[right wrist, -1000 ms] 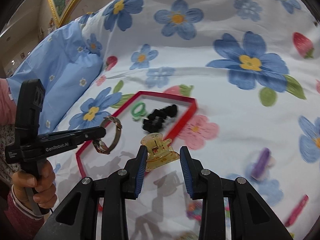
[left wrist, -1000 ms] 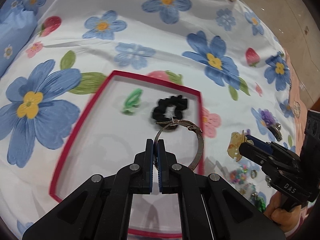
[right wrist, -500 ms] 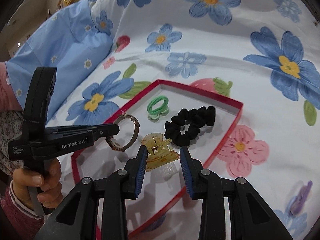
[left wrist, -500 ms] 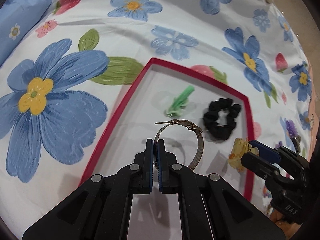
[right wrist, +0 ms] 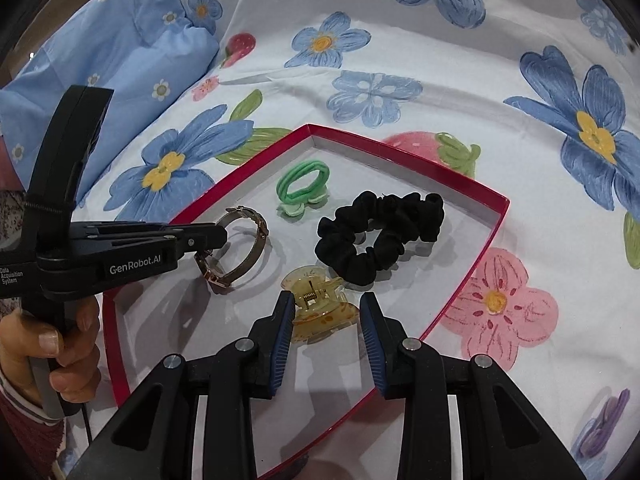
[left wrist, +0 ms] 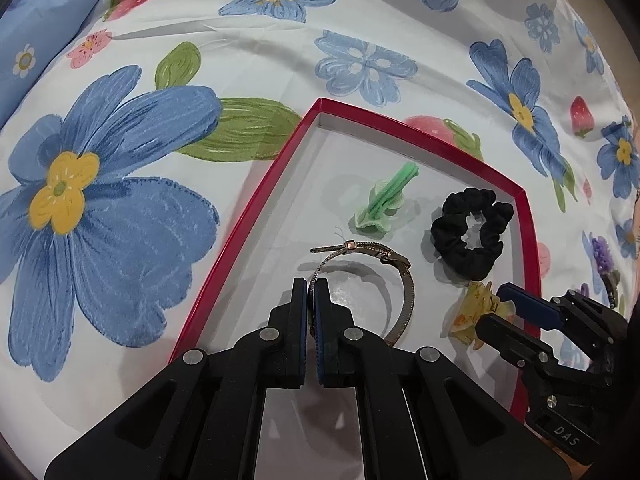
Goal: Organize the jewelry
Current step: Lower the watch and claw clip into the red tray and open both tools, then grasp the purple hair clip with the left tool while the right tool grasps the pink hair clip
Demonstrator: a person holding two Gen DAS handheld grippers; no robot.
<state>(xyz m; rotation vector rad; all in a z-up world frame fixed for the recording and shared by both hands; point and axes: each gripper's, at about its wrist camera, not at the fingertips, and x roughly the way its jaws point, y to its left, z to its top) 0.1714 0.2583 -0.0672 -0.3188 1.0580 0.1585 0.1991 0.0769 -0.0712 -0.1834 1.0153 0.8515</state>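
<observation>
Your left gripper [left wrist: 310, 292] is clamped tight on the metal watch [left wrist: 372, 276], pinching the band near its free end; the loop hangs forward and to the right of the jaws, its plane roughly upright, over the left half of the red tray [left wrist: 248, 224]. From the right wrist view the watch's lower edge looks at or just above the tray floor; contact cannot be confirmed. Moving right inside the tray: the green hair tie [right wrist: 302, 186] lies toward the far corner, and the black scrunchie [right wrist: 380, 236] sits against the far right wall, both resting free. Your right gripper [right wrist: 327, 330] holds the yellow claw clip [right wrist: 320, 308] between partly closed jaws, the clip's hinge spring facing up and its long axis running across the fingers. The left pad presses the clip; whether the right pad touches is unclear. The clip hangs just in front of the scrunchie, close to touching it, over the near right part of the tray. Judgement: both items are already above the tray, well apart from each other, so each release needs only a straight lowering; the clip's drop spot is the tighter one.
</observation>
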